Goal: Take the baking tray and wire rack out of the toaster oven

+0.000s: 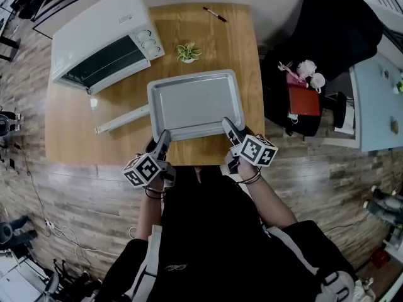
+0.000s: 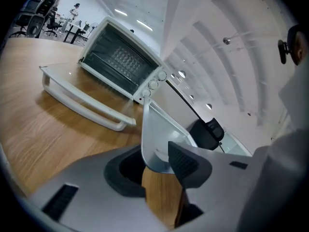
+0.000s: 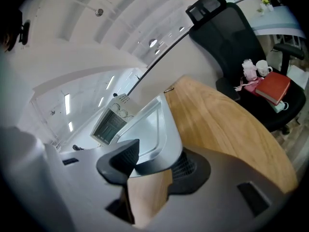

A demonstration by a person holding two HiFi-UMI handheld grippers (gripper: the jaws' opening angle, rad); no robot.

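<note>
A silver baking tray [image 1: 195, 102] hangs level over the wooden table [image 1: 82, 137], held by its near rim. My left gripper [image 1: 162, 137] is shut on the tray's near left corner [image 2: 154, 149]. On the near right corner [image 3: 154, 153] my right gripper [image 1: 228, 128] is shut. The white toaster oven [image 1: 104, 36] stands at the table's far left with its glass door [image 1: 123, 119] folded down flat. In the left gripper view the oven [image 2: 123, 62] shows a wire rack [image 2: 120, 59] still on a shelf inside.
A small potted plant [image 1: 187, 51] sits behind the tray, and a pen [image 1: 215, 14] lies near the far edge. To the right stands a black office chair [image 1: 327, 49] holding a red book [image 1: 304, 100] and soft toys. A white desk [image 1: 378, 106] is further right.
</note>
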